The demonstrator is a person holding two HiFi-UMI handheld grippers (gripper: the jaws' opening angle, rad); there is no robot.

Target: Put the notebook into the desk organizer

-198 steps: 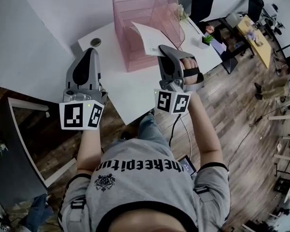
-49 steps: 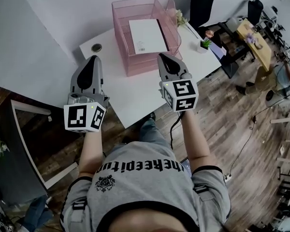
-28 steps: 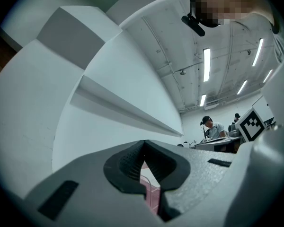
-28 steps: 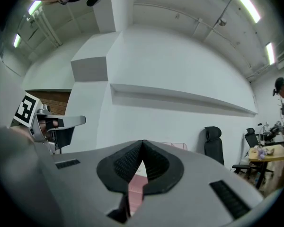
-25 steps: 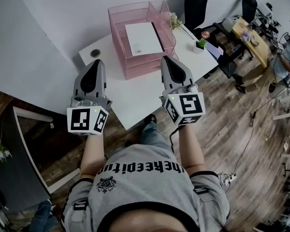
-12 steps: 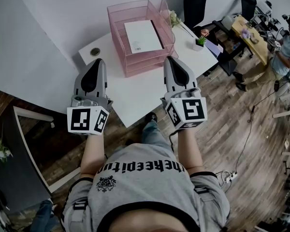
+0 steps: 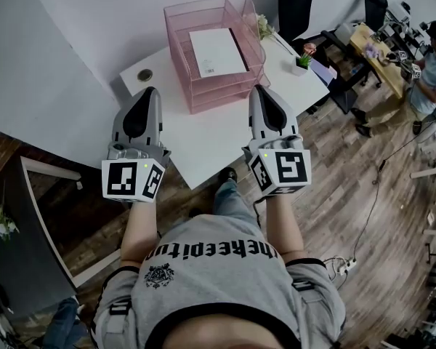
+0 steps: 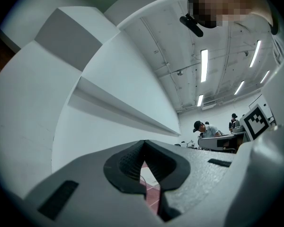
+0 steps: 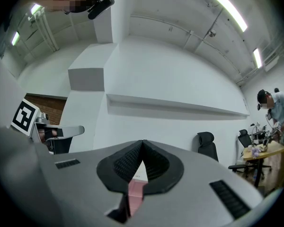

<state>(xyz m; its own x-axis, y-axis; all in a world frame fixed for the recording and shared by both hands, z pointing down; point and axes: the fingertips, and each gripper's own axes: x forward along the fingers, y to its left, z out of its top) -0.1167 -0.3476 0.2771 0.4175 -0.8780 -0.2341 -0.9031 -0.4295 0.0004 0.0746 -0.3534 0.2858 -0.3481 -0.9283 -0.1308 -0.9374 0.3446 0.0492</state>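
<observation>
Backs right gripper [image 7: 261,91] off to five o'clock of pink organizer [image 7: 203,100], notebook [image 7: 218,51] left flat in its top level. Holds left gripper [image 7: 148,91] at seven o'clock, both pairs of jaws pressed together, empty.

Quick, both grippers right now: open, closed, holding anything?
Left gripper: closed, fingers together, holding nothing.
Right gripper: closed, fingers together, holding nothing.

The white notebook [image 7: 218,51] lies flat in the top tray of the pink see-through desk organizer [image 7: 216,97], which stands upright ahead of my left claw [image 7: 148,91] and right claw [image 7: 259,88], between them.
</observation>
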